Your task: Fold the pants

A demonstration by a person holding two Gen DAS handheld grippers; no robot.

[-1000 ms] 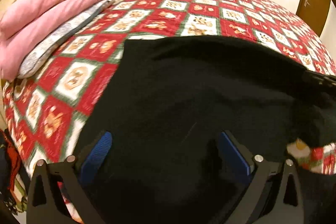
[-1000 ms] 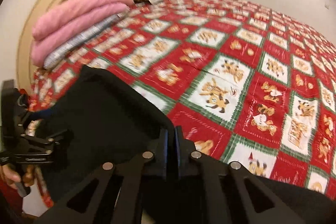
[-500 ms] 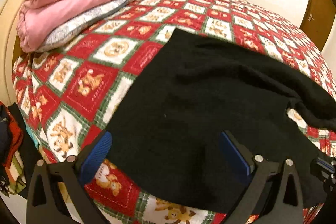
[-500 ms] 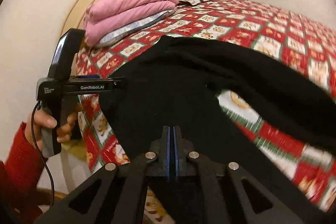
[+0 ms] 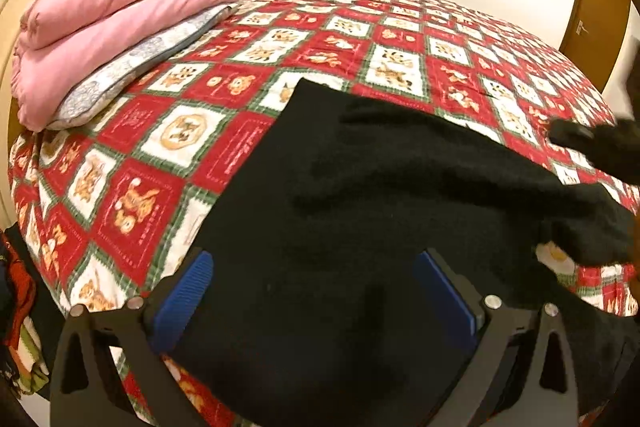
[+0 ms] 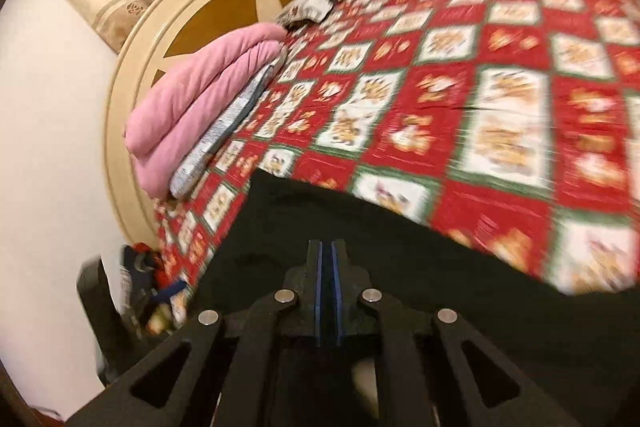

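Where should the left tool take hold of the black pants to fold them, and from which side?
Probably at the pants' near left edge, where the fabric ends along the bedspread just ahead of the left tool. That edge lies flat and free, so come in low from the near left side, one pad slipping under it. The right tool is shut at the fabric further right.

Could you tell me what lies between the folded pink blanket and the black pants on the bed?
Only bare patterned bedspread separates the pink blanket from the black pants, clearest in the left wrist view.
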